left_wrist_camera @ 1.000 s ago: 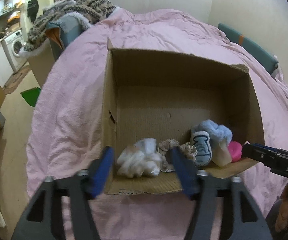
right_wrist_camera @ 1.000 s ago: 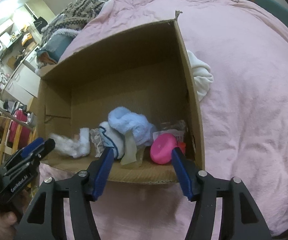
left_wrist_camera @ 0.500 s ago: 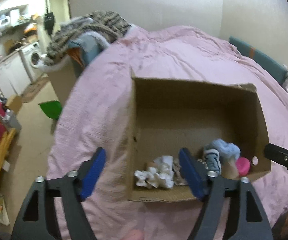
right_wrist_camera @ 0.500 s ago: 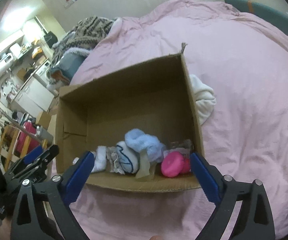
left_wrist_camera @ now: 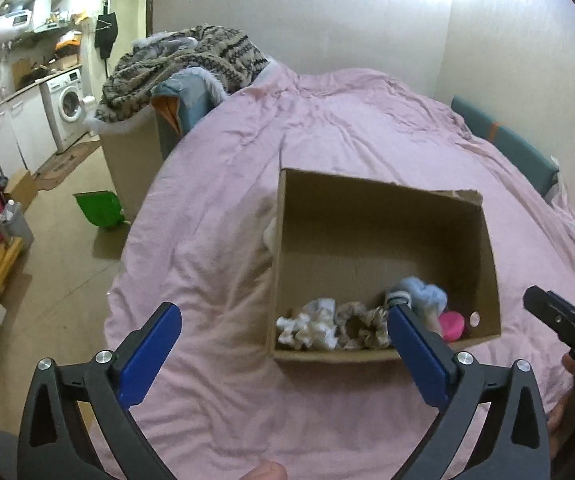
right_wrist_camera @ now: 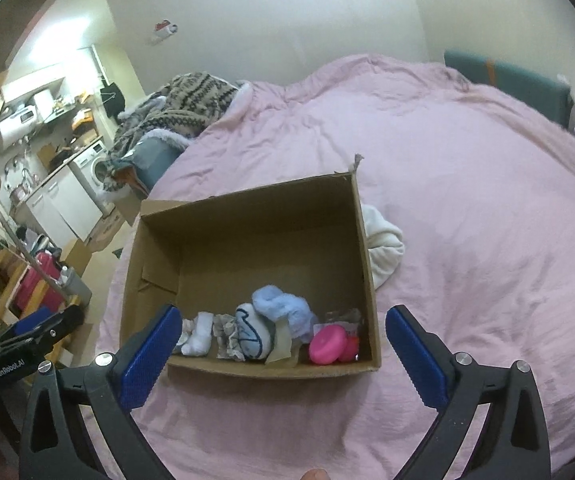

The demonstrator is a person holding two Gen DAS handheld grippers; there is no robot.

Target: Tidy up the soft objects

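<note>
Pink duvet [right_wrist_camera: 467, 208] is spread over the bed; cardboard box [right_wrist_camera: 367, 280] is set on it, open top up, long axis running left-right in both wrist views.

Soft objects are lined up along the box's near wall: white fluffy piece [left_wrist_camera: 311, 324], beige scrunchie [left_wrist_camera: 357, 322], white item with blue outline print [right_wrist_camera: 249, 336], light blue plush [right_wrist_camera: 283, 308], pink round item [right_wrist_camera: 327, 344] in the near right corner. The row is laid parallel to the box's long axis. A white cloth bundle [right_wrist_camera: 383, 244] is seen outside, touching the box's right wall.

Left gripper [left_wrist_camera: 283, 354] is held wide open, jaws just opened further, nothing between the pads; box is ahead and right of it. Right gripper [right_wrist_camera: 283, 354] is wide open too, empty, box centred ahead beyond the tips.

"GenRobot.AI" is read on the left gripper body in the right wrist view. The print on the white item is not legible.
</note>
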